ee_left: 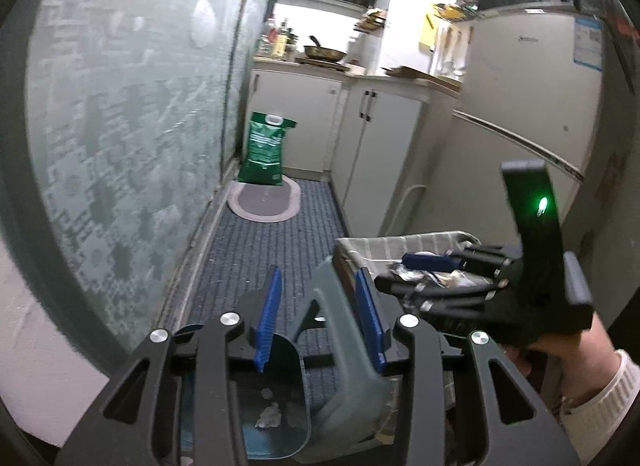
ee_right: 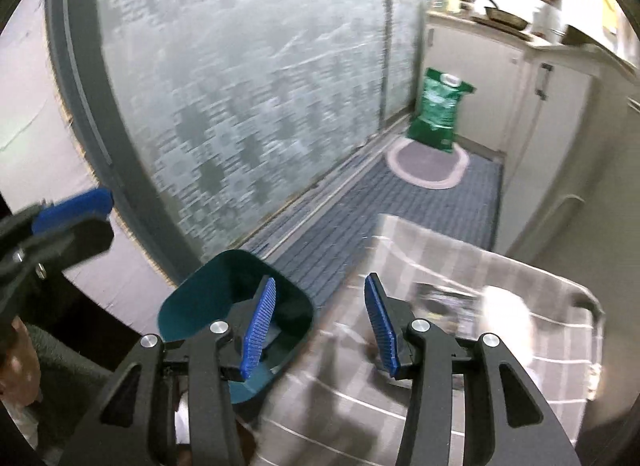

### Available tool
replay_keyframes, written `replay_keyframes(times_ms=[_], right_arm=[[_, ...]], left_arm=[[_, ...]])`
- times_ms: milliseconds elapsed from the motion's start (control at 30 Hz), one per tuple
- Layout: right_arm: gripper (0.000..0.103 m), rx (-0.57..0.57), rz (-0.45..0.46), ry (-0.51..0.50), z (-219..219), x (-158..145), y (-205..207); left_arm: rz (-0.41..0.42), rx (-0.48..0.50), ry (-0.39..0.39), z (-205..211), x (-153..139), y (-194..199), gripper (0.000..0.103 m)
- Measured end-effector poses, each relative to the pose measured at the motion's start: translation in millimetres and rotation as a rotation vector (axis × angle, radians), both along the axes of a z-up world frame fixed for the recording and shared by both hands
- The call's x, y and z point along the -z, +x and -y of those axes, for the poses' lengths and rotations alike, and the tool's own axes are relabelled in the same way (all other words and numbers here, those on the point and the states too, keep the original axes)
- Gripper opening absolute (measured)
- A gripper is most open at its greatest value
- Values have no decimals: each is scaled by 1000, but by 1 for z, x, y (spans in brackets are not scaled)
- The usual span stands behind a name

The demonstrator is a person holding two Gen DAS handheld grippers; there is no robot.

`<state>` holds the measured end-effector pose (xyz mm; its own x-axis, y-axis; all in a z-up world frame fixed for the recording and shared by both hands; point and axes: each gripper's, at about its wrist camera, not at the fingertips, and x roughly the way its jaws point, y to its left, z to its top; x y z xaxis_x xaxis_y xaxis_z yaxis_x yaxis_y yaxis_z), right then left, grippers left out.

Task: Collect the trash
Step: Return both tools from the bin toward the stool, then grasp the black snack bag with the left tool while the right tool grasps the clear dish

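Observation:
A small teal trash bin [ee_left: 348, 350] is tilted in my left gripper [ee_left: 320, 318], whose blue fingers straddle its rim and wall; crumpled paper scraps [ee_left: 270, 416] lie inside it. The bin's open mouth [ee_right: 236, 306] also shows in the right wrist view, at lower left. A grey striped cloth-lined basket [ee_right: 440, 346] stands beside the bin and holds wrappers and a white wad [ee_right: 506, 314]. My right gripper [ee_right: 320, 326] is open and empty above the gap between bin and basket. In the left wrist view the right gripper [ee_left: 432, 266] reaches over the basket [ee_left: 404, 244].
A frosted patterned glass door [ee_left: 132, 137] runs along the left. A green bag [ee_left: 266, 147] stands on an oval mat [ee_left: 264, 201] at the far end. White cabinets [ee_left: 380, 145] and a fridge [ee_left: 520, 105] line the right of a narrow carpeted floor.

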<state>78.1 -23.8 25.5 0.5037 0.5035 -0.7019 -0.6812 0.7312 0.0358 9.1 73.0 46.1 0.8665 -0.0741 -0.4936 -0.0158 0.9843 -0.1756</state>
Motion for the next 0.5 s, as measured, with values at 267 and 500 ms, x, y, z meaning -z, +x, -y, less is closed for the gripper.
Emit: replay_keyframes(times_ms=[267,500], right_arm=[[47,126,-6,35,74,-5,16],[47,200,-40,46,123,5,25]], left_arm=[[-28,55,147,54,16,24,47],[-70,133,280,96,42,44,49]])
